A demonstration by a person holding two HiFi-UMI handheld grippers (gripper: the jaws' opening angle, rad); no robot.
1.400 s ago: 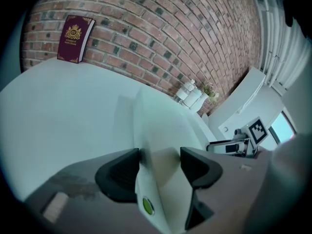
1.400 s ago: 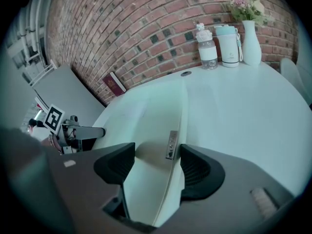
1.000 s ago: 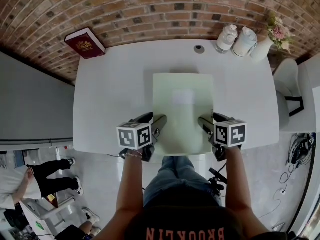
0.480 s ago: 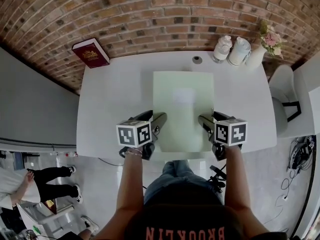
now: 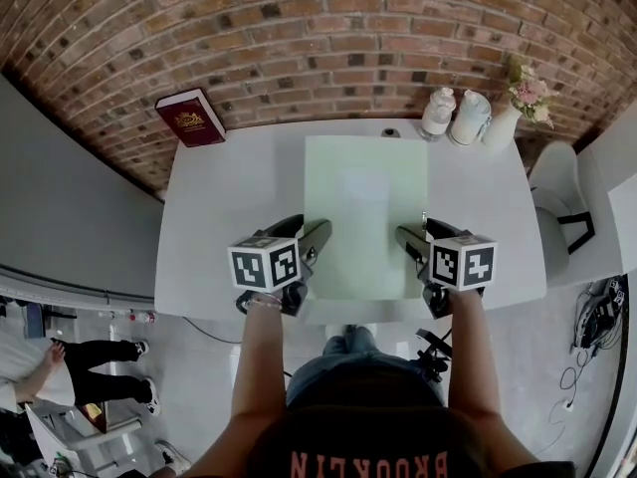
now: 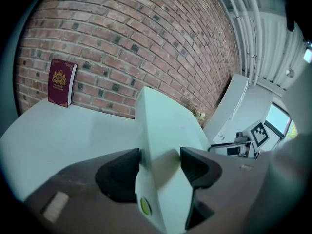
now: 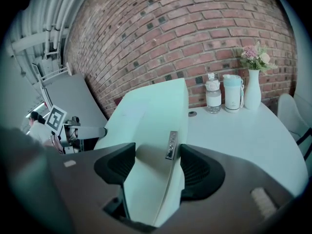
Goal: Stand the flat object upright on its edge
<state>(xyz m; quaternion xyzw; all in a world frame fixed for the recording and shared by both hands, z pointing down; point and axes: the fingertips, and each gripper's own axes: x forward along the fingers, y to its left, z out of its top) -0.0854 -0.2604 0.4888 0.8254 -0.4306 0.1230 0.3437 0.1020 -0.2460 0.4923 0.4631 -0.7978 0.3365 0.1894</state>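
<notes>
The flat object (image 5: 364, 212) is a pale green slab with rounded corners, held over the white table (image 5: 229, 207) with its far edge raised toward the brick wall. My left gripper (image 5: 317, 241) is shut on its near left edge and my right gripper (image 5: 406, 241) on its near right edge. In the left gripper view the slab (image 6: 161, 126) runs up between the black pads (image 6: 119, 172) of the left gripper (image 6: 158, 167). In the right gripper view the slab (image 7: 156, 111) shows a small row of buttons on its side, with the right gripper (image 7: 156, 165) clamped across it.
A red book (image 5: 189, 118) leans on the brick wall at the table's back left. A bottle (image 5: 437, 113), a jug (image 5: 468, 117) and a vase of flowers (image 5: 503, 122) stand at the back right, with a small round disc (image 5: 390, 132) nearby. A white chair (image 5: 553, 217) stands to the right.
The slab's far edge has come up and now reaches the small disc at the back. Both grippers keep their hold at its near corners. The head view has shifted a little.
</notes>
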